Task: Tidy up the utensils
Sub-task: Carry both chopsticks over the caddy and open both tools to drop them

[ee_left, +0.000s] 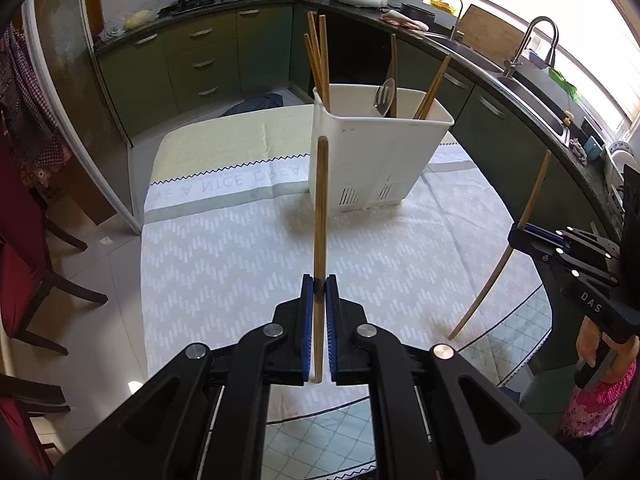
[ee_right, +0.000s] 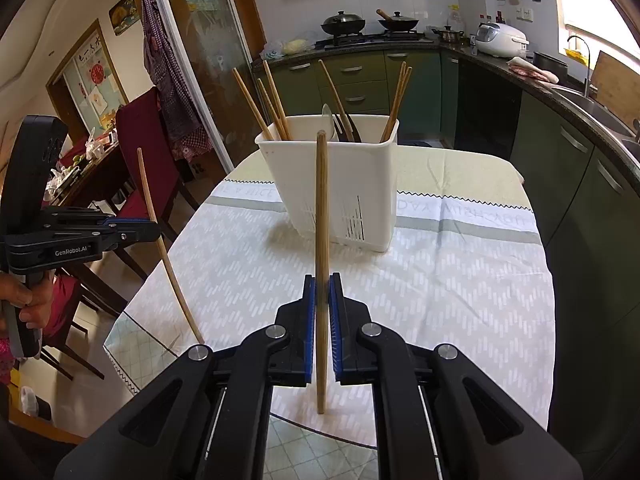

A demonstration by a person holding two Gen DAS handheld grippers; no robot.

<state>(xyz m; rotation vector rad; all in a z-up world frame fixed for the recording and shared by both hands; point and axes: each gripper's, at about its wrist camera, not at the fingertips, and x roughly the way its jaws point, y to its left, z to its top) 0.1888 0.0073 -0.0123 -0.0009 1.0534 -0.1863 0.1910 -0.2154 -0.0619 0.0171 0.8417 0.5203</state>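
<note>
The white utensil holder (ee_left: 376, 152) stands upright on the counter (ee_left: 224, 264), which is covered by a pale patterned cloth (ee_right: 460, 272). Between each hand-held gripper and the holder there is only bare cloth; nothing blocks the way.

The left hand-held gripper (ee_left: 319, 286) is clenched on one wooden chopstick (ee_left: 321, 208), which stands nearly upright between the blue pads (ee_left: 307, 312). The right hand-held gripper (ee_right: 322, 286) also grips one chopstick (ee_right: 322, 208), upright in the same way. In the left wrist view the right hand-held gripper appears at the right edge, with its chopstick leaning and the low end near the cloth. So there are two chopsticks held, one in each hand-held gripper, both above the counter and apart from the holder.

Inside the holder, the right wrist view shows about four chopsticks (ee_right: 272, 100) leaning at the left side and about three chopsticks (ee_right: 398, 96) at the right side. In the middle compartment there is a spoon (ee_right: 328, 118) and a dark slotted utensil with a wooden handle (ee_right: 340, 112).

Around the counter: a red chair (ee_right: 140, 152) at the left, green kitchen cabinets (ee_left: 200, 64) behind, two woks (ee_right: 344, 22) on the stove, a white rice cooker (ee_right: 502, 38), and a sink with a faucet (ee_left: 536, 40) under the window.
</note>
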